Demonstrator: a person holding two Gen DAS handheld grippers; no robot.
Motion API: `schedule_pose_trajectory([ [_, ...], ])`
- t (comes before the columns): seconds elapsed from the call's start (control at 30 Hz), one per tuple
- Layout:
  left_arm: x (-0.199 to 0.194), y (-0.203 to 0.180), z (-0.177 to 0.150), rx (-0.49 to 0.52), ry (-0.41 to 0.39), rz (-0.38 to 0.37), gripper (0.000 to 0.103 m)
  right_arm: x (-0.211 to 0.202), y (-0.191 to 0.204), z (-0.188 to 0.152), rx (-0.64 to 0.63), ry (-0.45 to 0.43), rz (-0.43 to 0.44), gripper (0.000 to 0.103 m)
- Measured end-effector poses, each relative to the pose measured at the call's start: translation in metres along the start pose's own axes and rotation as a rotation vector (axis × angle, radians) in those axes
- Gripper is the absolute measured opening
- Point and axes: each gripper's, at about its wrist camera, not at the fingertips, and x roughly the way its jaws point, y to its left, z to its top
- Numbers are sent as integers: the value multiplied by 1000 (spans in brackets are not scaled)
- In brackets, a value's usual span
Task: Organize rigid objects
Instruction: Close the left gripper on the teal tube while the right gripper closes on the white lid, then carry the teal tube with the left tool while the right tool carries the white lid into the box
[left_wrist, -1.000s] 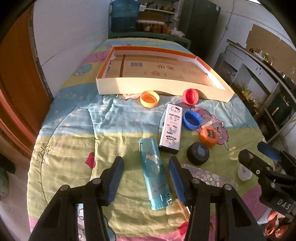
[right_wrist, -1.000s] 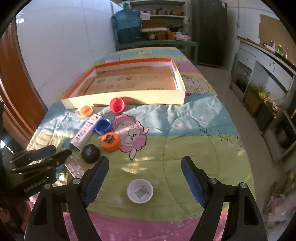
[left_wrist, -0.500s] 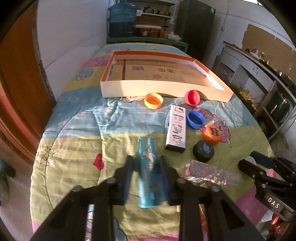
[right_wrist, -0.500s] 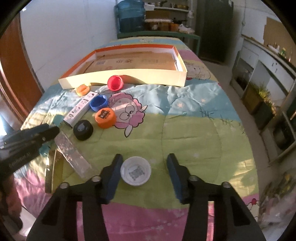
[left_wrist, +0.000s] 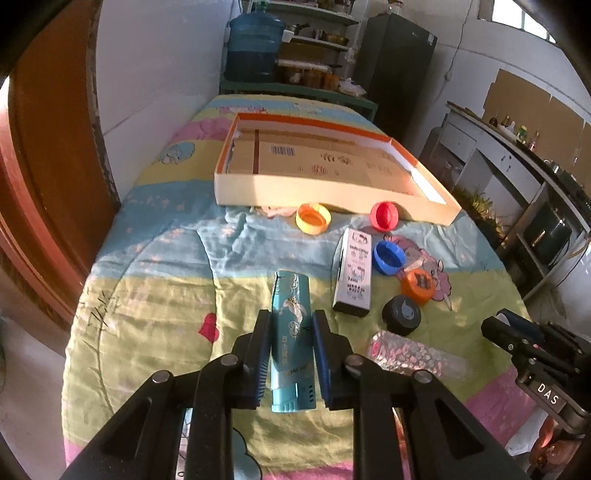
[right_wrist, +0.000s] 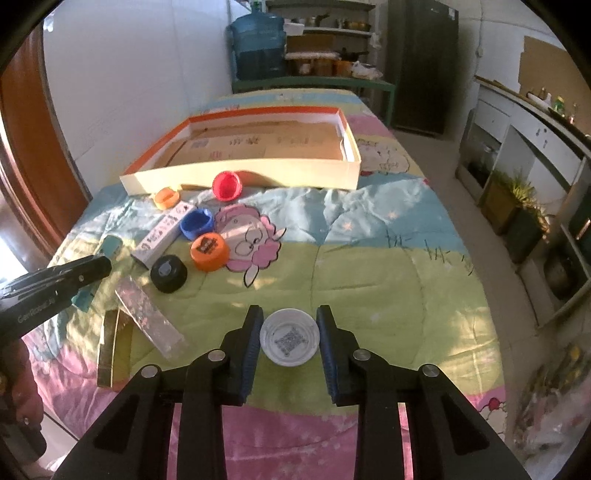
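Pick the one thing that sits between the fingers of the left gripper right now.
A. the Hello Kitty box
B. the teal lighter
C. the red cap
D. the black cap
B. In the left wrist view the left gripper has its blue pads pressed on both sides of the teal lighter, while the black cap, the Hello Kitty box and the red cap lie apart on the quilt.
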Motion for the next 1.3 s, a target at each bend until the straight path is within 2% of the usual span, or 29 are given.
schedule_pose_trajectory([
  [0.63,-28,-16,44,25,-88,25,22,-16,4,35,-30,-72,18,30],
  [1.3,-26,-31,108,66,-166,65,22,-26,14,109,-90,-196,56,30],
])
